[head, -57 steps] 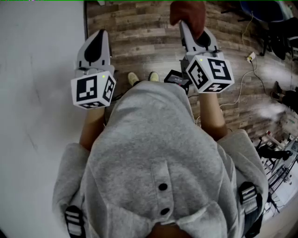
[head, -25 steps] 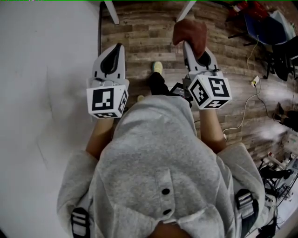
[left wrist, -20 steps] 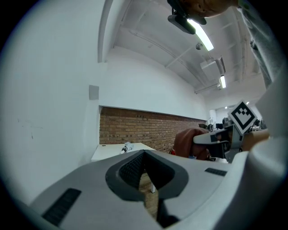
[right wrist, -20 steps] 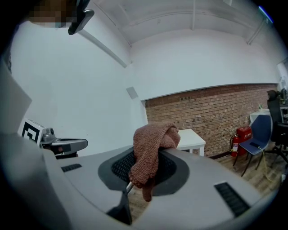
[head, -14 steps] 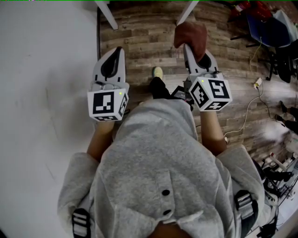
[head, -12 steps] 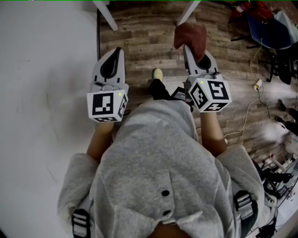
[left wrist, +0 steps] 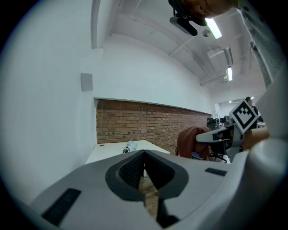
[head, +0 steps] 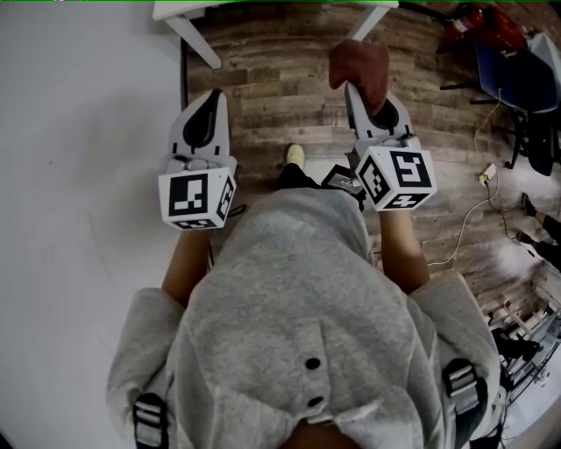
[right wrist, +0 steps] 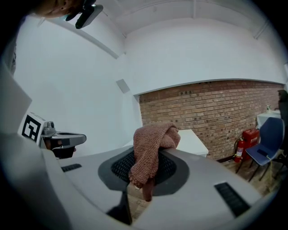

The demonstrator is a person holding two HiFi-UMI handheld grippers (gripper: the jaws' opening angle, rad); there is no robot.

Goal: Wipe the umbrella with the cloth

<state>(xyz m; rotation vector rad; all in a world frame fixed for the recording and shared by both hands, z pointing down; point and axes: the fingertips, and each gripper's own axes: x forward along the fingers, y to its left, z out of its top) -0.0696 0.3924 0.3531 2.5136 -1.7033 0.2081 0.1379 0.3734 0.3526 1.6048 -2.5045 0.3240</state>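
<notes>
My right gripper is shut on a reddish-brown knitted cloth, which bunches over its jaw tips. In the right gripper view the cloth drapes down between the jaws of the right gripper. My left gripper is held level beside it, shut, with nothing between its jaws. A small pale bundle lies on a white table ahead; I cannot tell whether it is the umbrella.
A white wall runs along the left. The white table's corner and legs show at the top over the wooden floor. A blue chair, a red fire extinguisher and floor cables are on the right.
The view has advanced over the floor: the white table's edge and legs have come into sight at the top. Both grippers keep their places before the body, the cloth still gripped.
</notes>
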